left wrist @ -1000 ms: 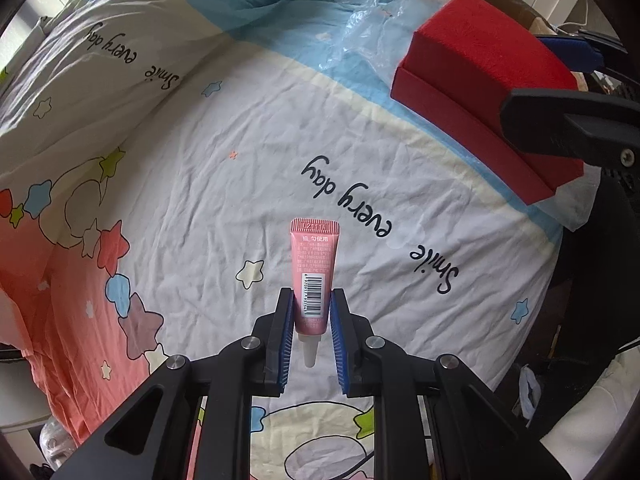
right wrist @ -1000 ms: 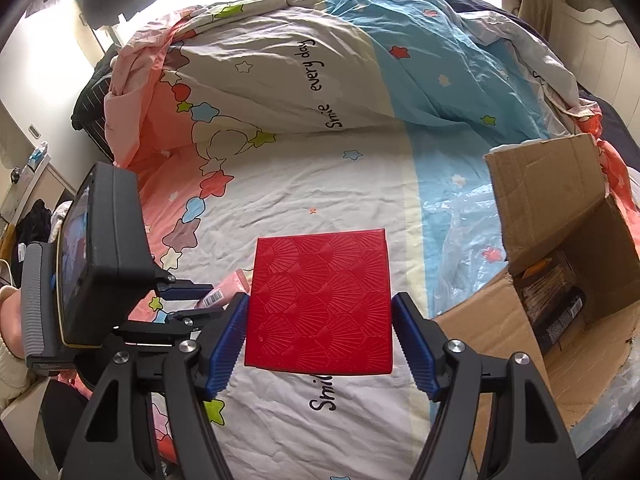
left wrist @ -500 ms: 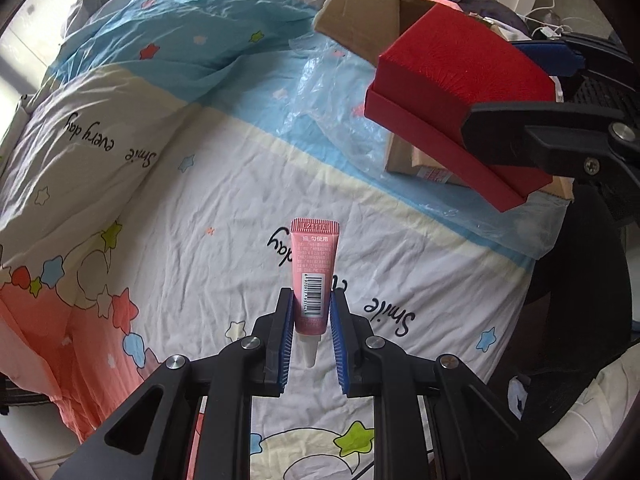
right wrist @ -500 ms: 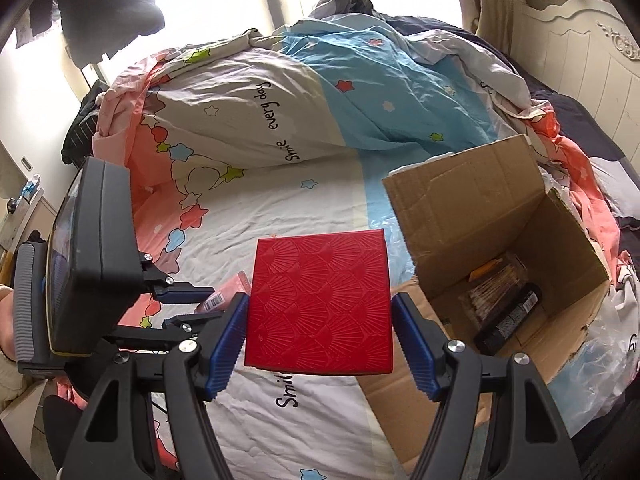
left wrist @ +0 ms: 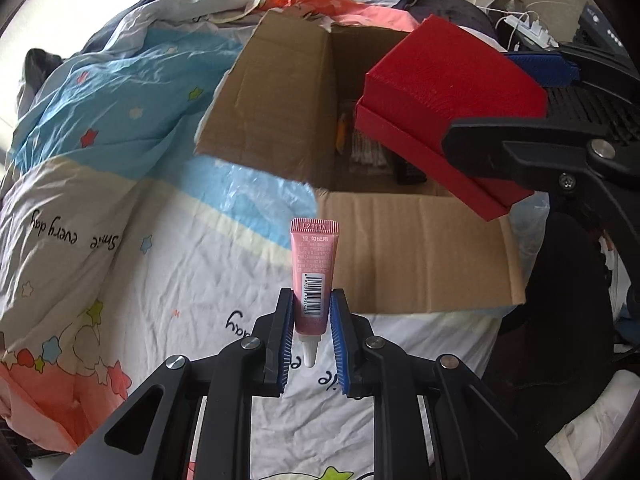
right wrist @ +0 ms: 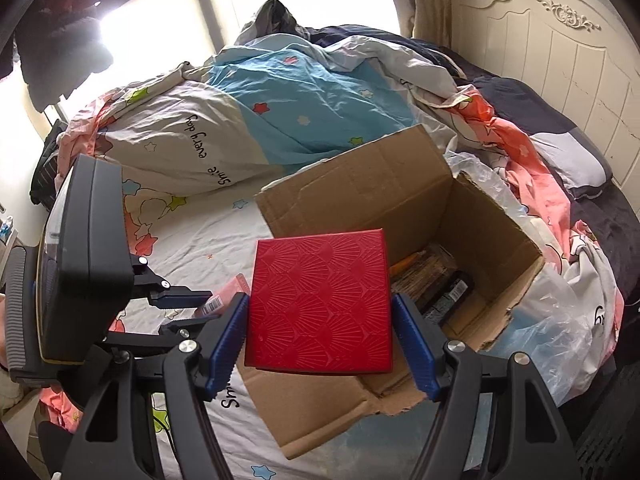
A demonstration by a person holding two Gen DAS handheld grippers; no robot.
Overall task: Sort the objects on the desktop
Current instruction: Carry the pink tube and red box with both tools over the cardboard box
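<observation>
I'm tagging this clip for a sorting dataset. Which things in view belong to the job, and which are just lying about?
In the job:
- pink tube, clamped in the left gripper
- red box, held in the right gripper
- cardboard box, open, some items already inside

Lying about:
- duvet
- plastic bag
- headboard
- power strip

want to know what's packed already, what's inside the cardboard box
Inside the cardboard box: an orange item, a dark packet and a brownish bundle. The red box covers the rest of the floor.
</observation>
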